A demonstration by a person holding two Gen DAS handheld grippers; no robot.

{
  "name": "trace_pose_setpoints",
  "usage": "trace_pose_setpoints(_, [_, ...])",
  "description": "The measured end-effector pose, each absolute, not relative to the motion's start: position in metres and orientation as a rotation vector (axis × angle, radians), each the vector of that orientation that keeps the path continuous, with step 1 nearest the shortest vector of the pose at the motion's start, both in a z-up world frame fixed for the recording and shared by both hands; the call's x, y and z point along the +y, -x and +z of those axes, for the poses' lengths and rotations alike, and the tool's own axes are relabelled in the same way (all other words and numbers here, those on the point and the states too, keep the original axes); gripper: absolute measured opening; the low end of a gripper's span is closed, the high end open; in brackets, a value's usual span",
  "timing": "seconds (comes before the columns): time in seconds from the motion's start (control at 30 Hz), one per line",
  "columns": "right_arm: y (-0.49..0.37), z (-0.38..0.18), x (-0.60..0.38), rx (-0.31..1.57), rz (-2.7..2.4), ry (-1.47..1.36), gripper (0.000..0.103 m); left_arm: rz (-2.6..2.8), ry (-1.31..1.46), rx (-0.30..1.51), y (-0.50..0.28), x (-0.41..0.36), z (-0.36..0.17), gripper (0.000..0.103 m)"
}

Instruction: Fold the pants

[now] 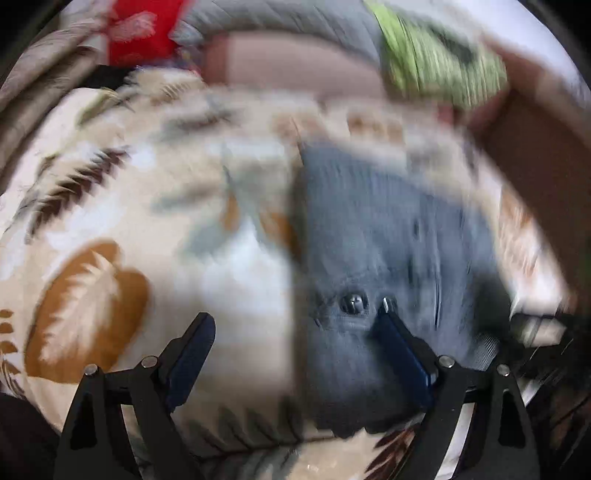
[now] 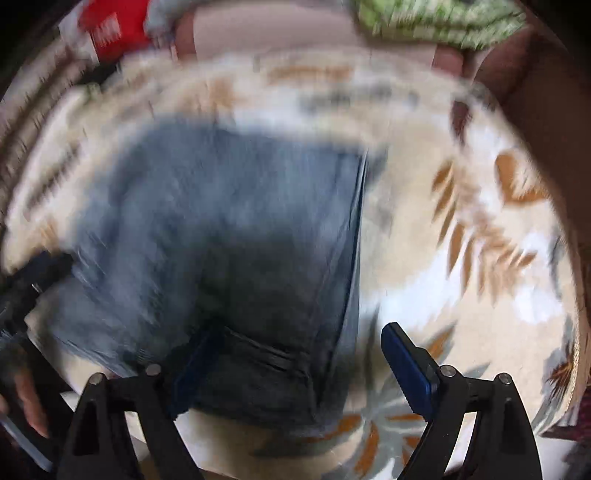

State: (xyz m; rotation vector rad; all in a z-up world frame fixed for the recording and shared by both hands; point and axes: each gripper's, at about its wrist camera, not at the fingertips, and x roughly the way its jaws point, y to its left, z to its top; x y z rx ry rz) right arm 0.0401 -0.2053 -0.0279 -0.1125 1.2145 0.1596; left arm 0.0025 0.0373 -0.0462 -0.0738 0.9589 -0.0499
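Note:
Blue jeans (image 1: 376, 229) lie on a cream leaf-print blanket (image 1: 110, 221); both views are motion-blurred. In the left wrist view the waistband button (image 1: 354, 303) faces me. My left gripper (image 1: 295, 325) is open just above the waistband's left edge, its right fingertip (image 1: 388, 321) over the denim, its left one over the blanket. In the right wrist view the jeans (image 2: 229, 221) fill the middle and left. My right gripper (image 2: 299, 347) is open above the jeans' near right edge, left finger over dark denim, right finger (image 2: 399, 347) over the blanket.
Behind the blanket (image 2: 461, 258) lie a red cloth (image 1: 140, 33), a grey quilted piece (image 1: 288, 18), a green patterned cloth (image 1: 436, 62) and a pink cushion (image 1: 295, 66). A hand holding the other gripper (image 2: 29, 398) shows at the right wrist view's left edge.

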Motion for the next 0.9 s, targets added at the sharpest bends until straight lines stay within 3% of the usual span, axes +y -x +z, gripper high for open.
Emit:
trace_pose_setpoints(0.3, [-0.118,0.067,-0.136,1.146,0.318,0.192,0.09,-0.061,0.032,0.925,-0.003,0.033,-0.043,0.092])
trace_pose_setpoints(0.47, [-0.21,0.045,-0.056,1.389,0.438,0.226,0.09,-0.077,0.054,0.916,0.0,0.039,-0.045,0.092])
trace_pose_setpoints(0.63, [-0.248,0.018,0.001,1.533,0.418,0.389,0.087,-0.097,0.061,0.914,0.0,0.041,-0.046,0.092])
trace_pose_setpoints(0.67, [-0.247,0.014,0.002,1.546,0.414,0.397,0.084,-0.101,0.065,0.914,-0.001,0.041,-0.046,0.092])
trace_pose_setpoints(0.77, [-0.253,-0.01,0.017,1.622,0.394,0.463,0.062,-0.113,0.081,0.922,-0.002,0.043,-0.046,0.092])
trace_pose_setpoints(0.83, [-0.251,-0.024,0.022,1.658,0.387,0.522,0.021,-0.119,0.089,0.926,-0.002,0.045,-0.047,0.092])
trace_pose_setpoints(0.9, [-0.246,-0.03,0.025,1.662,0.389,0.585,0.017,-0.124,0.095,0.928,-0.002,0.046,-0.047,0.092])
